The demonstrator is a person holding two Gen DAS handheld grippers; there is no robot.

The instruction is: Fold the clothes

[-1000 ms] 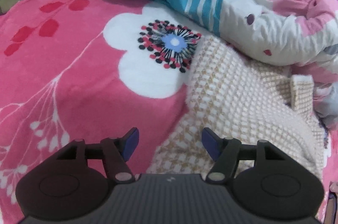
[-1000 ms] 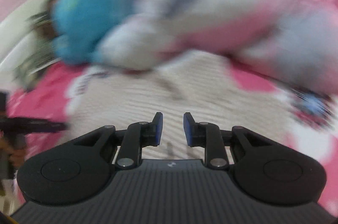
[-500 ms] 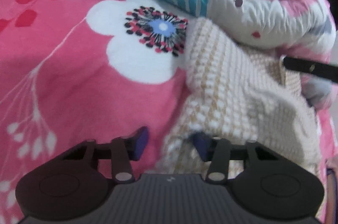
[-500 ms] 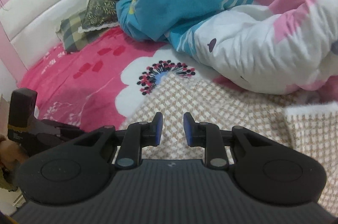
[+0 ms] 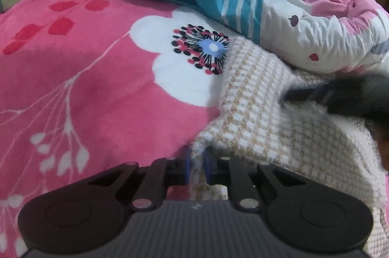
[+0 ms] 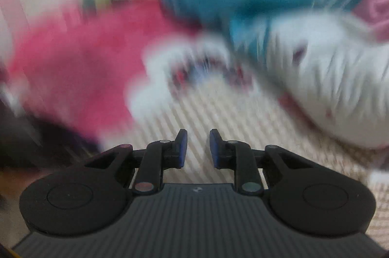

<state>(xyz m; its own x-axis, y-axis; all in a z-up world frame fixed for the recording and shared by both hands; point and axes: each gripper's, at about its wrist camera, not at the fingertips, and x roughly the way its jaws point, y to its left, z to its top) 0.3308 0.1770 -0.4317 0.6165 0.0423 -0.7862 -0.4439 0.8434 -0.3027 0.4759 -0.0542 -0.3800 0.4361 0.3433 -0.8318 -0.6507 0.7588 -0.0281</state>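
Left gripper (image 5: 197, 166) pinches knit garment's (image 5: 262, 112) near-left corner – cloth runs fwd-right; right gripper (image 6: 197, 148) slightly apart, empty, above it.

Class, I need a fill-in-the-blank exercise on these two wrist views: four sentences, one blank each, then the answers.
1. The left tool is shut on the edge of the checked beige and white ____.
2. The bedspread under it is mainly ____.
3. The right tool hovers over the knit garment, pads apart and holding ____.
4. The right wrist view is smeared by motion ____.

Answers: knit garment; pink; nothing; blur
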